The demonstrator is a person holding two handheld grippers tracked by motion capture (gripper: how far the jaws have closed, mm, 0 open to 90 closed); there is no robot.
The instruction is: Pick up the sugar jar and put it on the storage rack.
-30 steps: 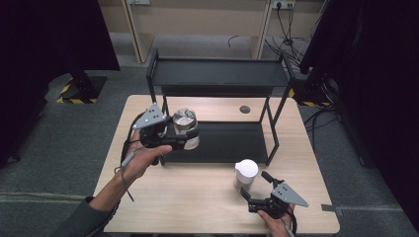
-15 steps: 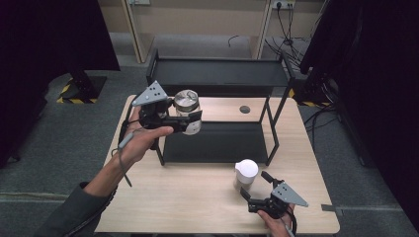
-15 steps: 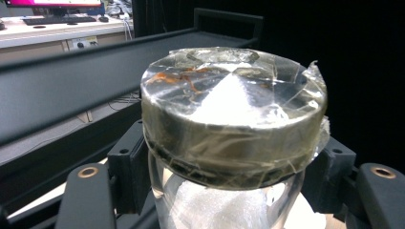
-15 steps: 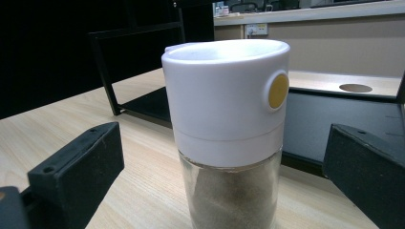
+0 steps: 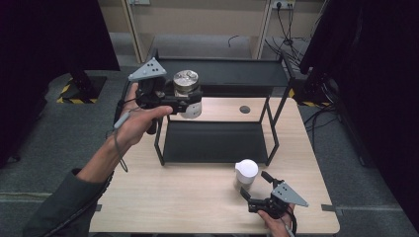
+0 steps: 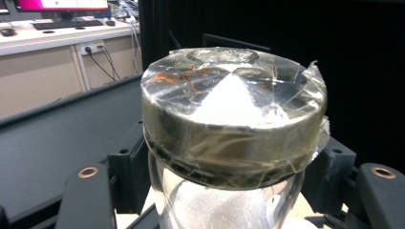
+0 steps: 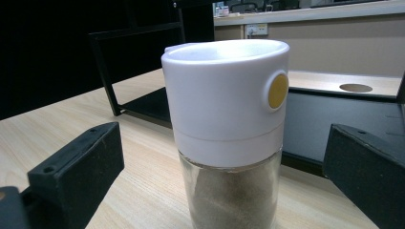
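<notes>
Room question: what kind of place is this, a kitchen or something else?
Probably a lab or office workroom, not a kitchen. A wooden table stands on grey carpet, dark screens wall it in, cables hang from wall sockets, and a desk with a monitor and keyboard sits behind.

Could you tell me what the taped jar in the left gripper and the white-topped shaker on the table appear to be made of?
The jar looks like clear glass or plastic, with white powder showing through; its lid seems shiny metal under wrinkled clear tape. The shaker has a matte white top, probably plastic, with a yellow button, over a clear, likely glass body of brown powder.
</notes>
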